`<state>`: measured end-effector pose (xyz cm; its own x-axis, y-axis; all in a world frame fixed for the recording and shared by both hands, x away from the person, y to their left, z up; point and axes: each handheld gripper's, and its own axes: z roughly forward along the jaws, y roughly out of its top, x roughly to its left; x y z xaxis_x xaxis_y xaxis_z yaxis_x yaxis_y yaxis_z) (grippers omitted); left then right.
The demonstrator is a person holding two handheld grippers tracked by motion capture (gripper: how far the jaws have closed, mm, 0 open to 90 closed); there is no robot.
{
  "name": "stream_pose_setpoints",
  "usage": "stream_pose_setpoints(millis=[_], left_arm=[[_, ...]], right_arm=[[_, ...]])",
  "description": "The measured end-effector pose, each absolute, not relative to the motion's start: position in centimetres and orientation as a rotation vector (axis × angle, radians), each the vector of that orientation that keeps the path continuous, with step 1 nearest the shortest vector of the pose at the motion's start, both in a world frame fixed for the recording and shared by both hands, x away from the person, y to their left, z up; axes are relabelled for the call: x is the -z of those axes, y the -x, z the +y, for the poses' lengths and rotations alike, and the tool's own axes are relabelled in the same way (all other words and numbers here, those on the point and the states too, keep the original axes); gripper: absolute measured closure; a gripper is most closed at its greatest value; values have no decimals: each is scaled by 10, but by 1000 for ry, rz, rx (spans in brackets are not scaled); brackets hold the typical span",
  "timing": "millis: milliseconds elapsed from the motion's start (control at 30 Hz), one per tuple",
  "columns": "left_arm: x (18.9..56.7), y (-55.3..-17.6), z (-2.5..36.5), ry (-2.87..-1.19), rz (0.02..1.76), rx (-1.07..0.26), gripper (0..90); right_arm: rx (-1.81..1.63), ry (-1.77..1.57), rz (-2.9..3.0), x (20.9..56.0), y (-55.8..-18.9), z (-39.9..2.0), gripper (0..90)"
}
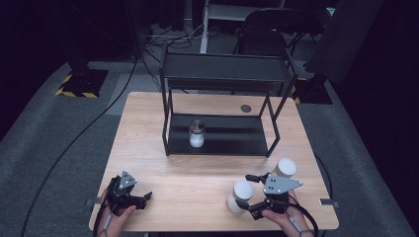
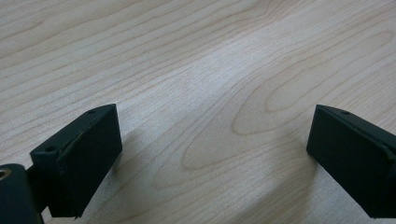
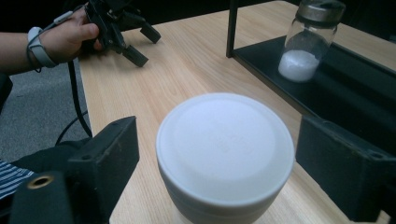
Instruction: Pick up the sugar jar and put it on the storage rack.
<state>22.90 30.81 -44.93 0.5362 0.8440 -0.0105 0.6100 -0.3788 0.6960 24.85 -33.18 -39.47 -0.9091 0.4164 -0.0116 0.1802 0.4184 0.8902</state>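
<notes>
**White jar between the right gripper's spread jaws**

The white jar stands upright on the wooden table, near its front edge on the person's right. The right gripper has its 2 jaws either side of the jar, a visible gap showing between each jaw and the jar's wall in the right gripper view; the pads are not pressing on it. A 2nd white jar stands just beyond the right gripper, near the table's right edge.

The left gripper sits low over the table at the front left, held in the person's left hand, its jaws spread wide over bare wood.

Farther back, a black 2-tier shelf stands on the table. A glass jar with a metal lid and white powder inside stands on its lower tier.
</notes>
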Motion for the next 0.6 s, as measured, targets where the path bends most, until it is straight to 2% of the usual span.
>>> stream_pose_setpoints(millis=[200,400,600], left_arm=[[449,-229,308,-2121,1171,-462,33],[449,-229,308,-2121,1171,-462,32],[449,-229,308,-2121,1171,-462,32]], right_arm=[[-1468,-539,2460,400,-252,-329,197],[-1464,-523,2476,404,-255,-327,327],[-1451,-513,2487,401,-257,-325,335]])
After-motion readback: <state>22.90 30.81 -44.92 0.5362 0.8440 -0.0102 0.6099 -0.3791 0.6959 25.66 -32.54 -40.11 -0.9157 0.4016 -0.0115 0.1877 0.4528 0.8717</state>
